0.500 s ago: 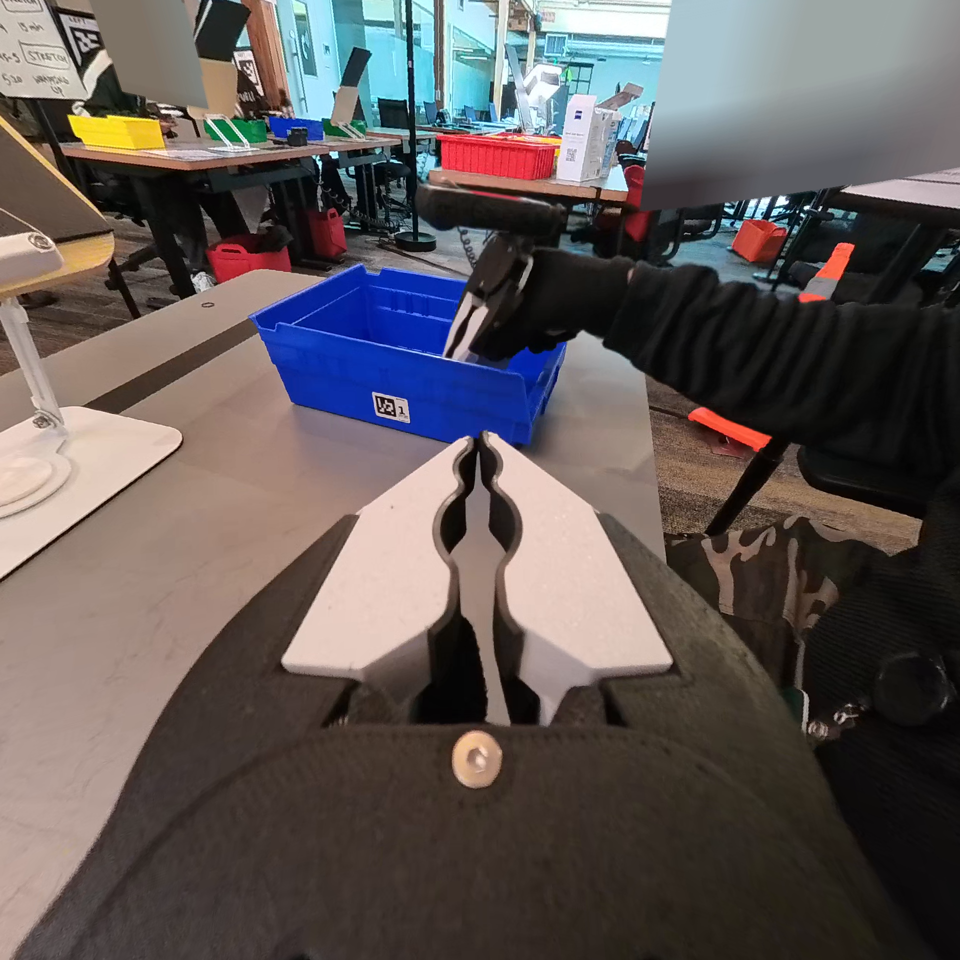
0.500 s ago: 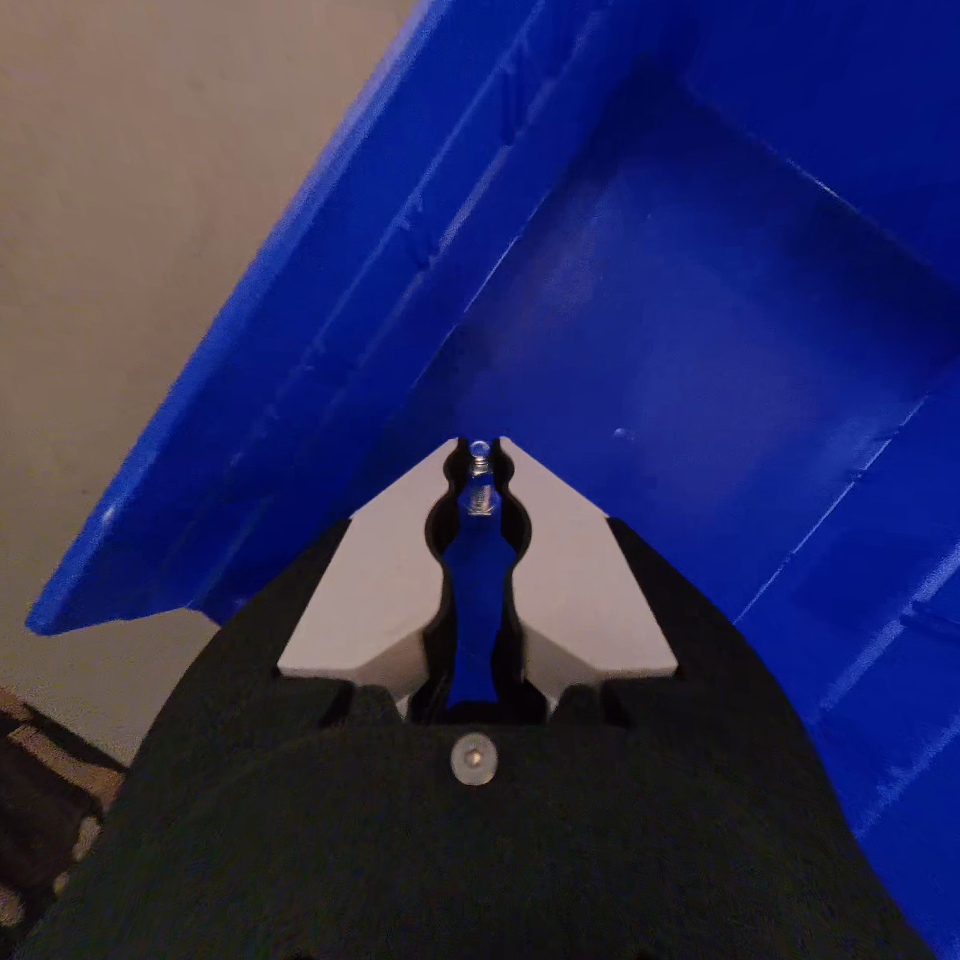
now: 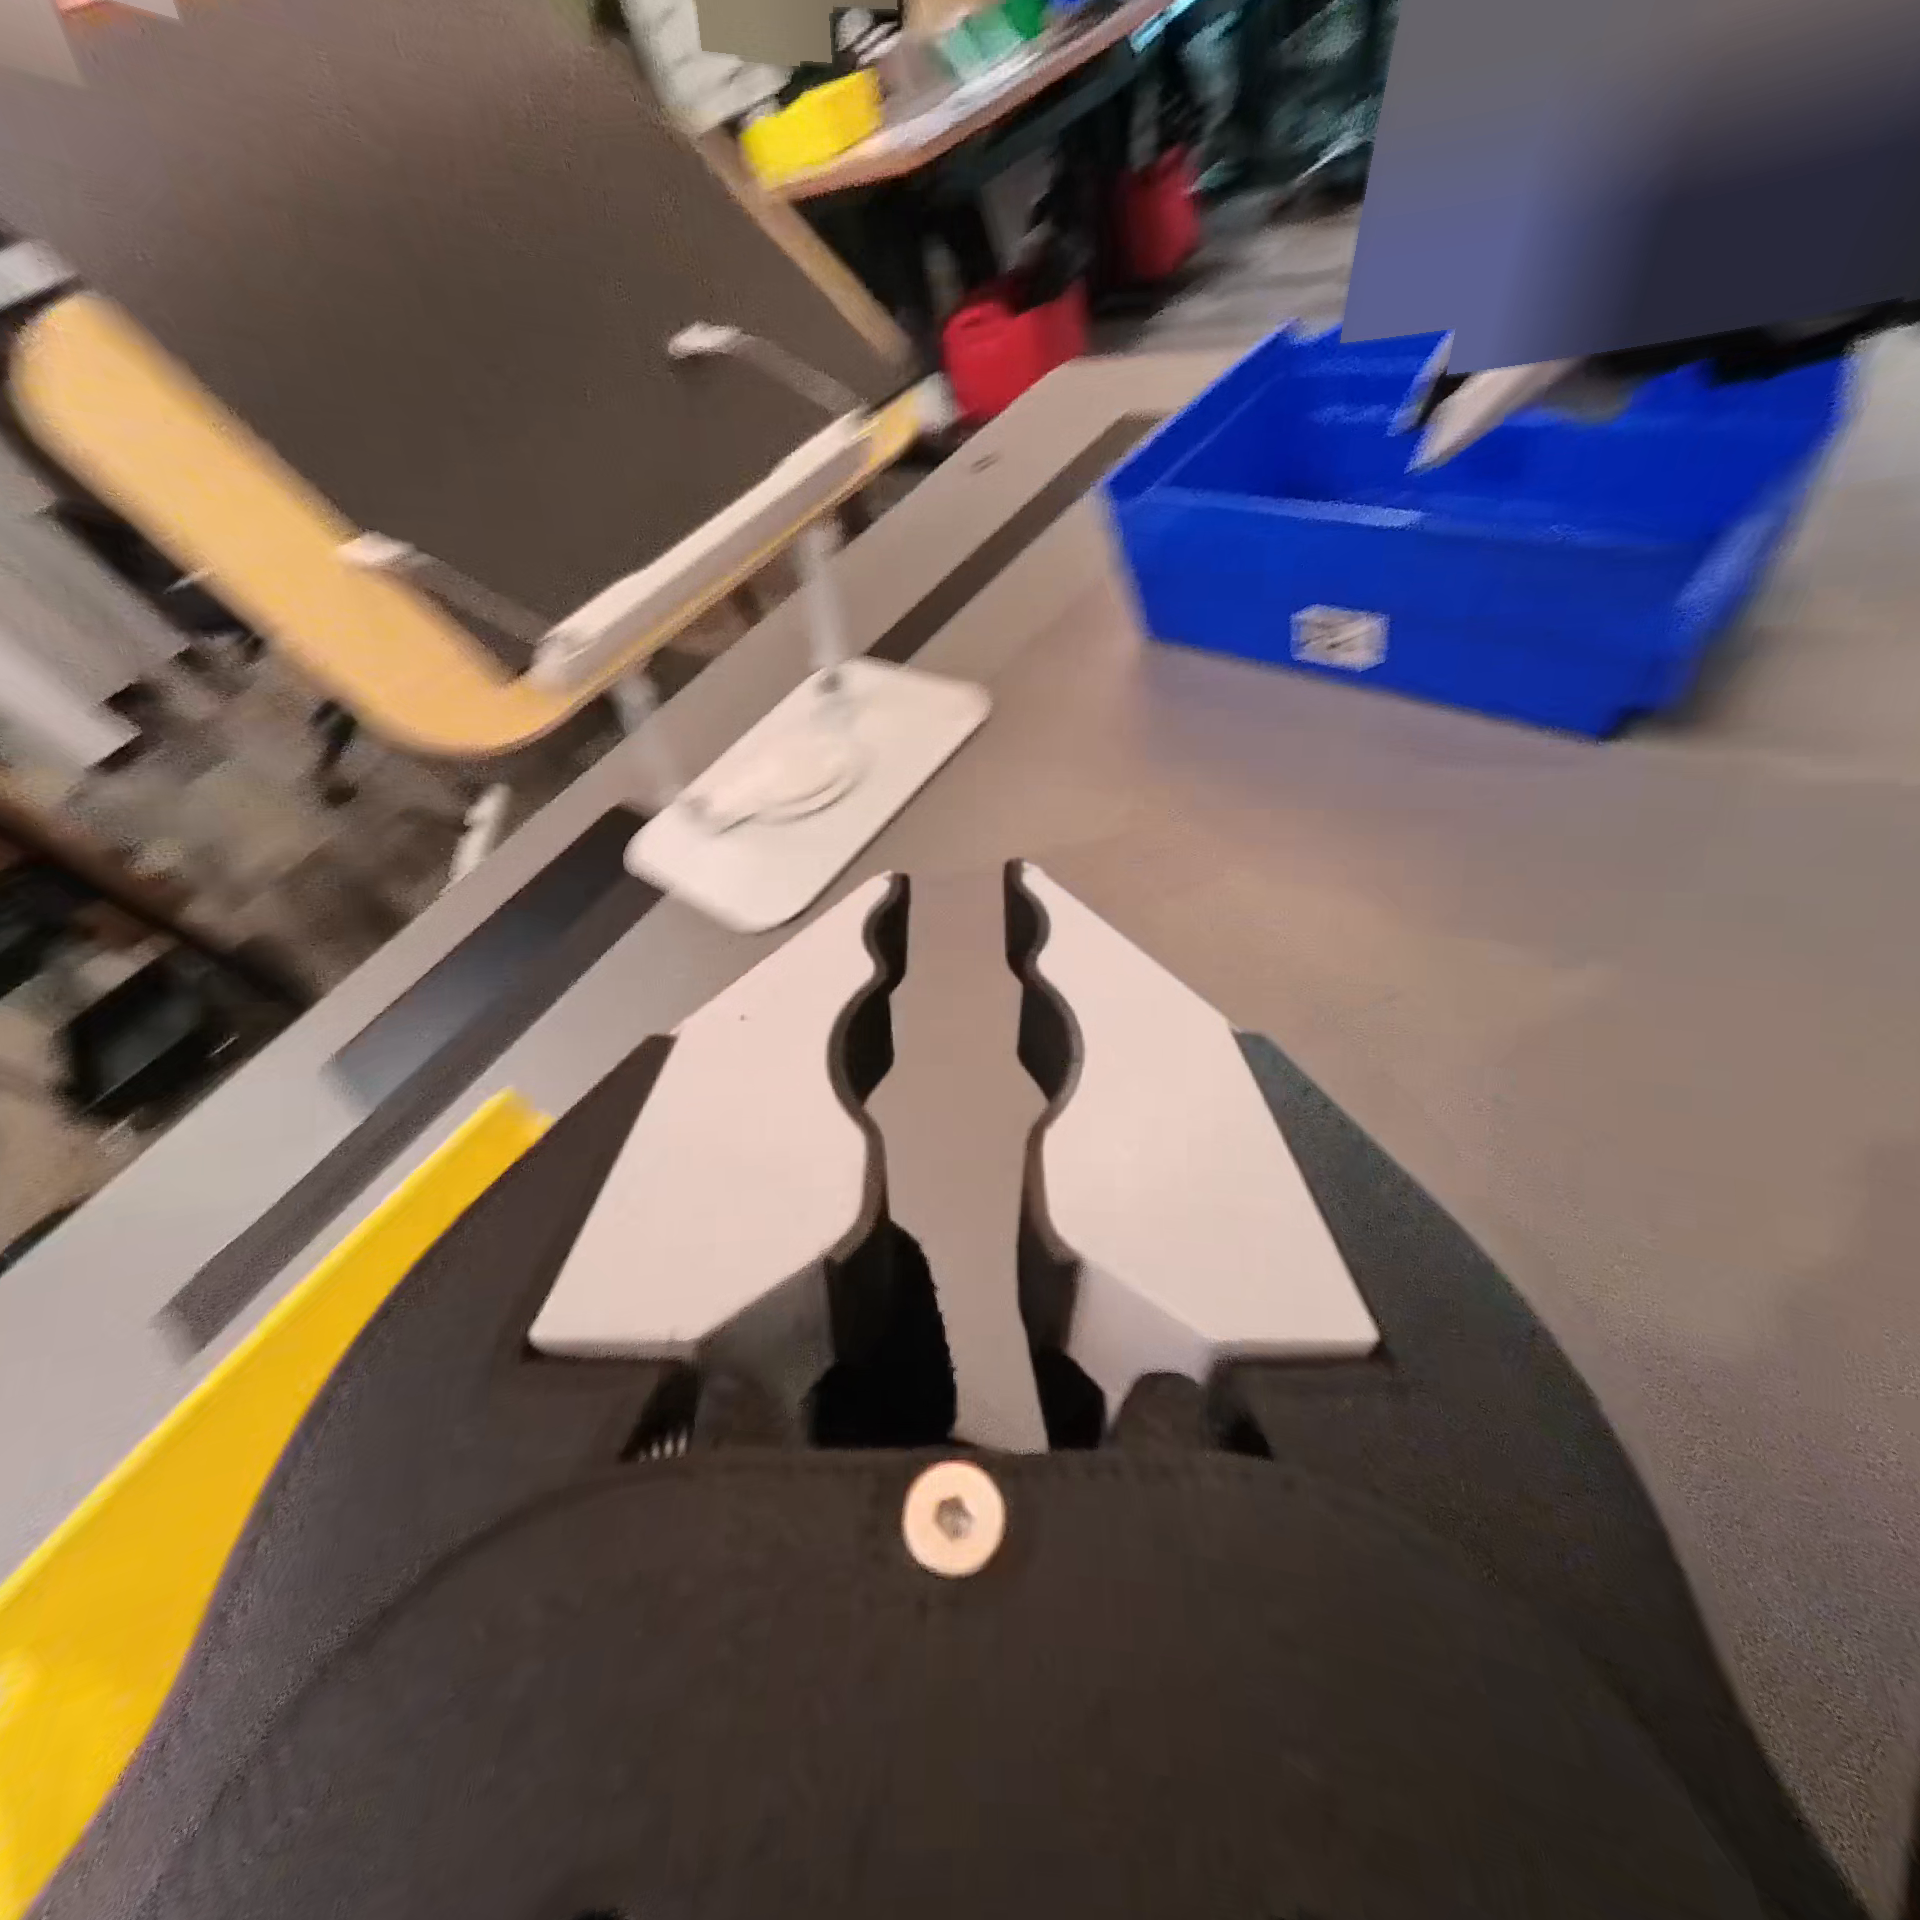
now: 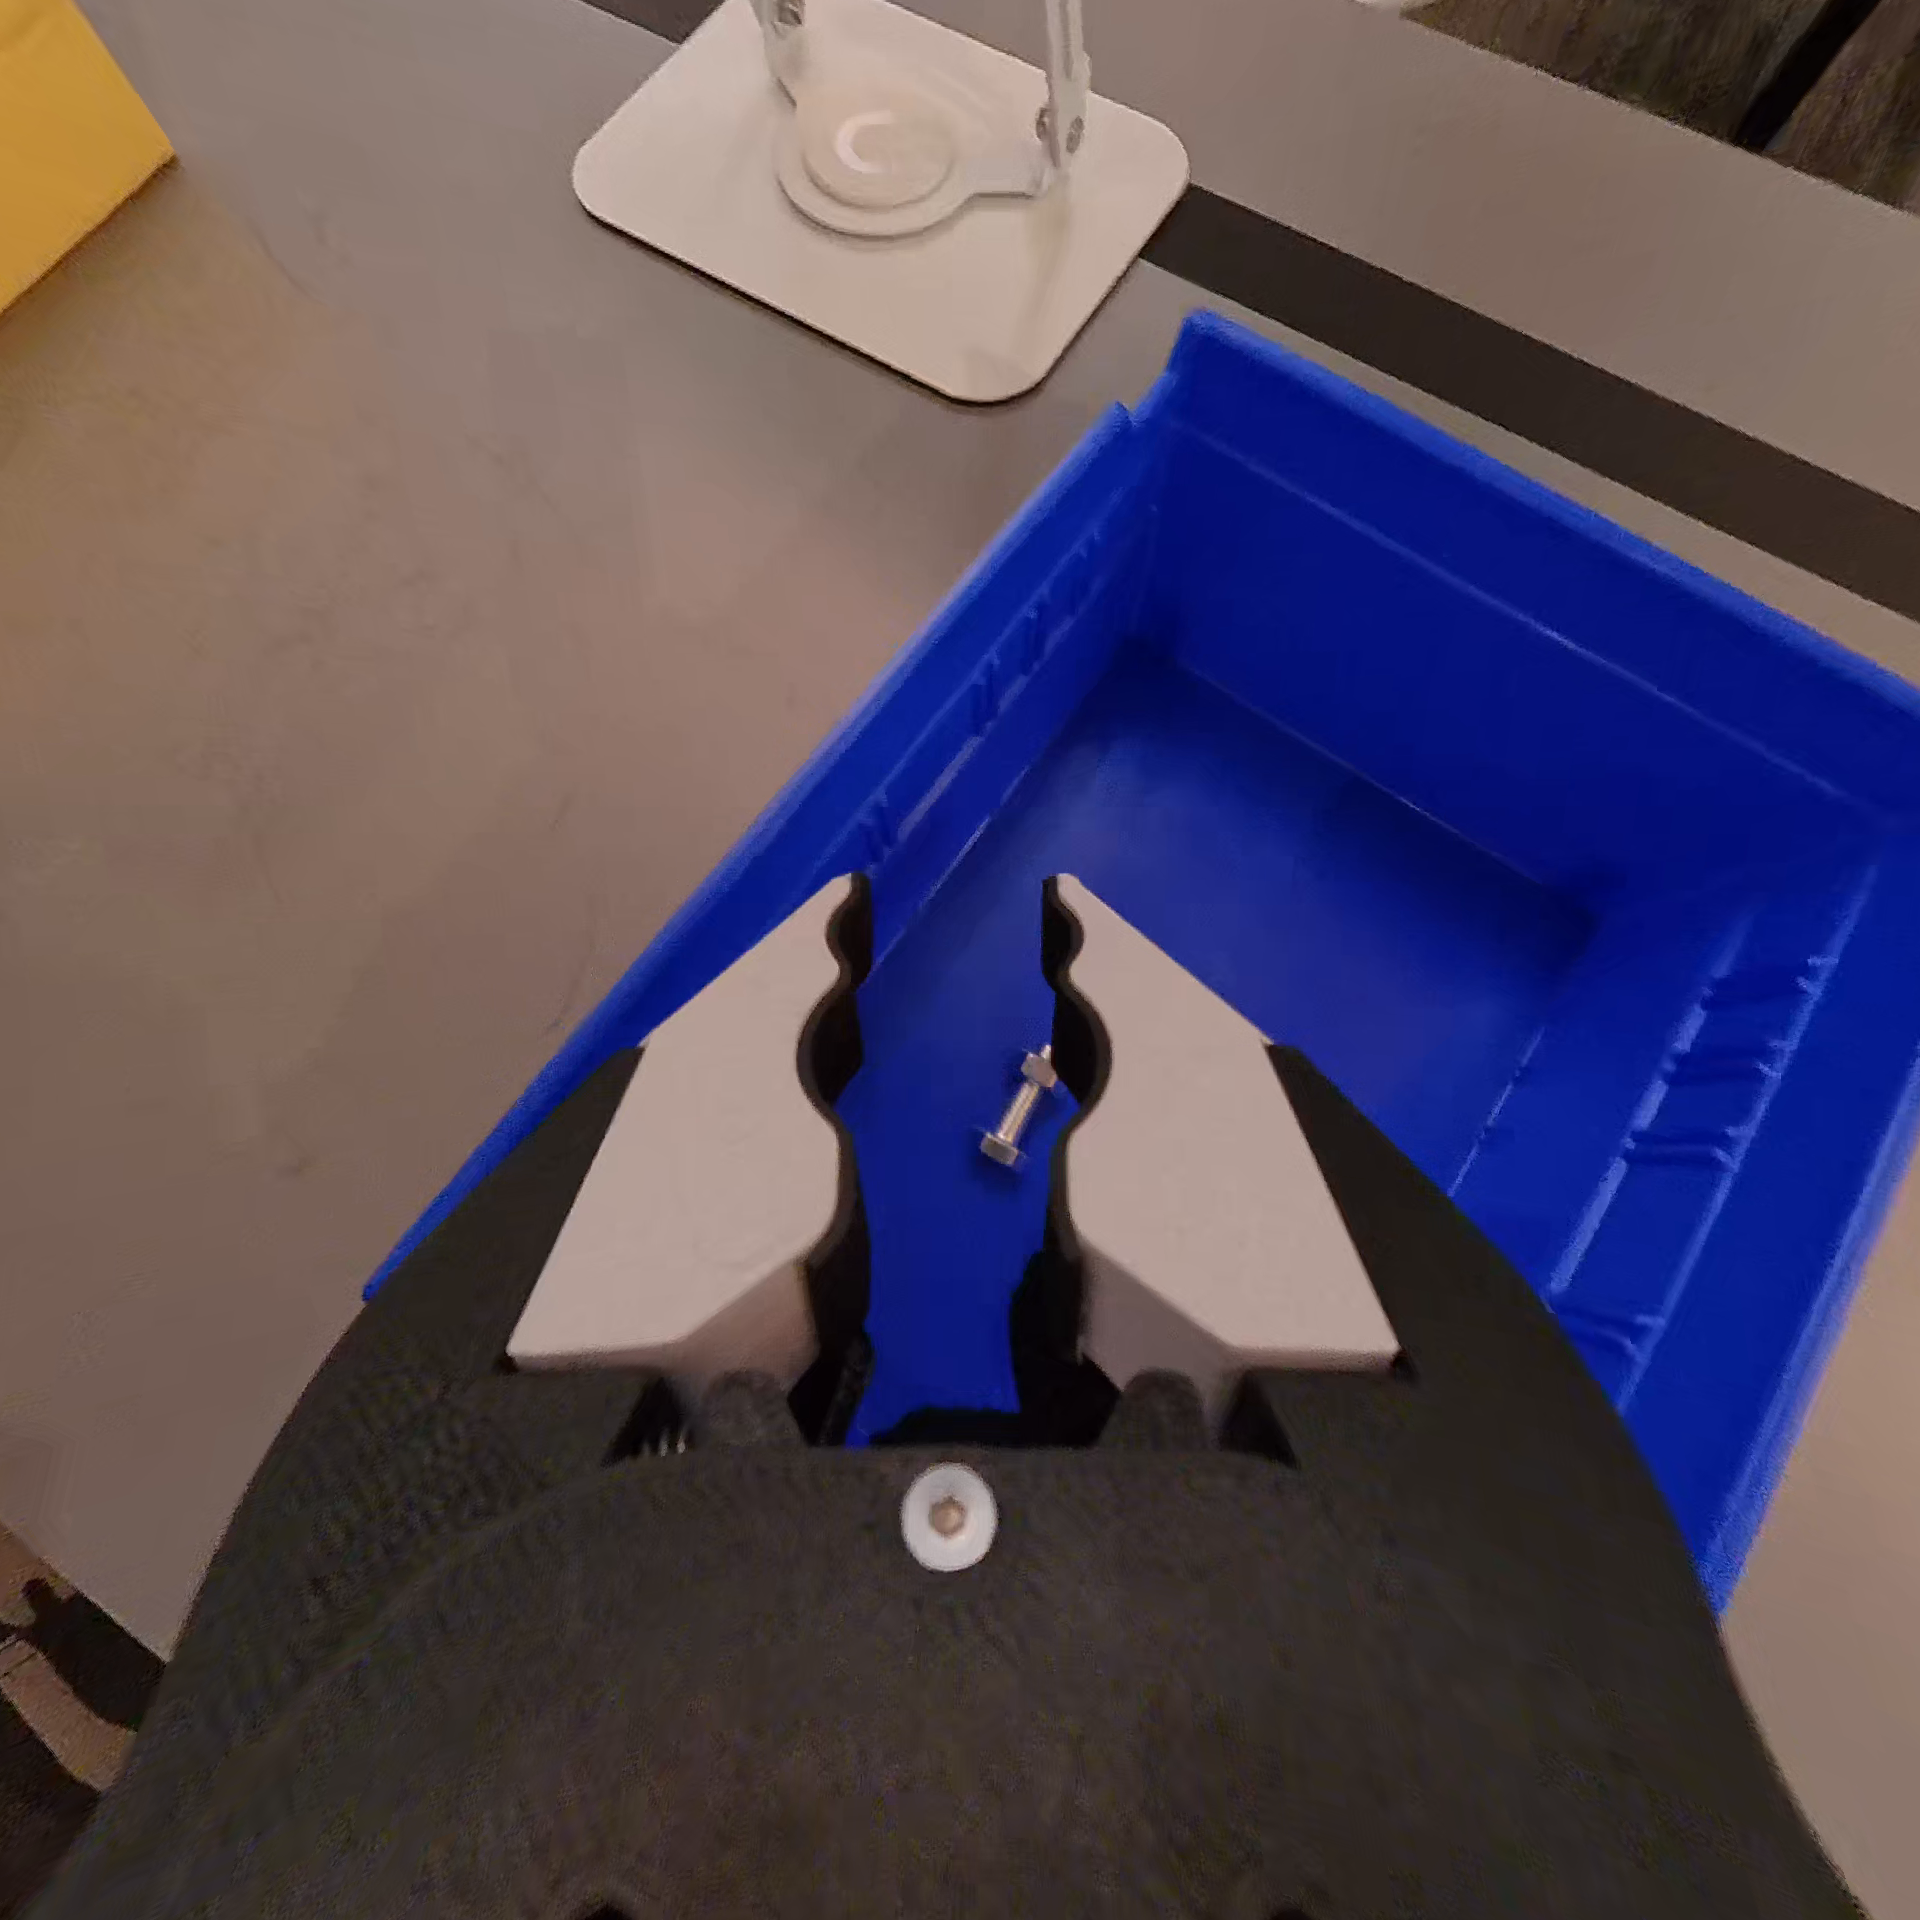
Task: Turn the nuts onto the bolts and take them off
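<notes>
A small silver bolt with a nut on it [image 4: 1016,1114] lies on the floor of the blue bin [image 4: 1351,582], near the bin's left wall. My right gripper [image 4: 951,883] is open and empty, held above the bin, and the bolt shows between its fingers, below them. In the left wrist view the blue bin [image 3: 1351,582] stands at the upper right, and the right gripper's fingers [image 3: 1475,410] reach over it. My left gripper [image 3: 956,878] is open and empty over the grey table, well short of the bin.
A white stand base [image 4: 883,187] [image 3: 810,790] sits on the grey table left of the bin. A yellow bin [image 3: 135,1455] [image 4: 62,135] lies at the table's left. A wooden chair [image 3: 260,561] and other benches stand beyond the edge.
My right gripper has opened, let go of the bolt with the nut into the blue bin, and risen. My left gripper has opened a little and swung left; its view is blurred.
</notes>
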